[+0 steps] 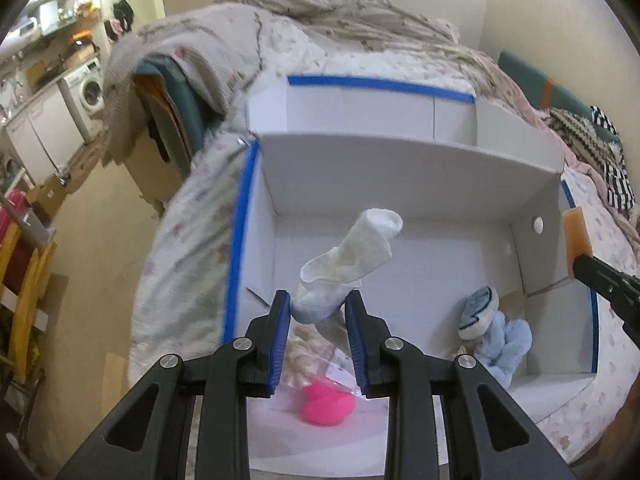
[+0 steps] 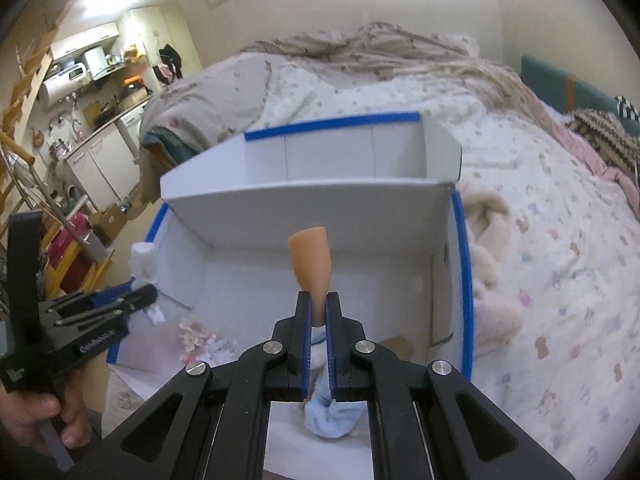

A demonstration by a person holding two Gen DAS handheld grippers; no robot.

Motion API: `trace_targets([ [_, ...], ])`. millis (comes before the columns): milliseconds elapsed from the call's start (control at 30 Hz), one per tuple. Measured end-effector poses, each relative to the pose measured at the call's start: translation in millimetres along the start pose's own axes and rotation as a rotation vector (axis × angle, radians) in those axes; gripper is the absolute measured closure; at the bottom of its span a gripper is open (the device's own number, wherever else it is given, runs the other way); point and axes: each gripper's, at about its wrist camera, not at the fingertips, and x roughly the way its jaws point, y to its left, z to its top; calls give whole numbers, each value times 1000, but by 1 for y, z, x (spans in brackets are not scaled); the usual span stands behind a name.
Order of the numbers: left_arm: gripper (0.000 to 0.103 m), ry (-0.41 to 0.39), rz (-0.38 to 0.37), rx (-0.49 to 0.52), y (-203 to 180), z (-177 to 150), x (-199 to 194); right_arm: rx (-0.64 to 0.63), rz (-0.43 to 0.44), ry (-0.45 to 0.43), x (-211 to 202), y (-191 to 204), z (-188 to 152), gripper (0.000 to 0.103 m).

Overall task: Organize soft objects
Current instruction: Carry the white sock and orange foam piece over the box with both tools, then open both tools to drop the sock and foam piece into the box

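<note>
My left gripper (image 1: 318, 300) is shut on a white sock (image 1: 348, 264) and holds it above the near compartment of a white cardboard box (image 1: 400, 168) with blue-taped edges. My right gripper (image 2: 319, 300) is shut on an orange sponge (image 2: 312, 264) above the same box (image 2: 320, 200); the sponge also shows at the right edge of the left wrist view (image 1: 576, 236). On the box floor lie a pink soft object (image 1: 326, 406), a cream fuzzy item (image 1: 300, 352), and a light blue plush (image 1: 500, 332), also under the right gripper (image 2: 332, 412).
The box stands on a bed with a floral quilt (image 2: 540, 240) and rumpled blankets (image 1: 340, 12). A cream plush blanket (image 2: 492, 260) lies against the box's right side. The far compartment (image 2: 332, 156) lies behind a divider. A kitchen area (image 2: 92, 92) is at left.
</note>
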Motion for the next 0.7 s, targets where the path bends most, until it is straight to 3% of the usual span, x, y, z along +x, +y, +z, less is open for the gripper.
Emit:
trace_targets([
  [433,78,65,5,37,-8,-9,26,71,35,157,35,6,-24,95],
  [700,78,77,-7,27,-5,-16,32,90,39,198,44,6,-30,95],
])
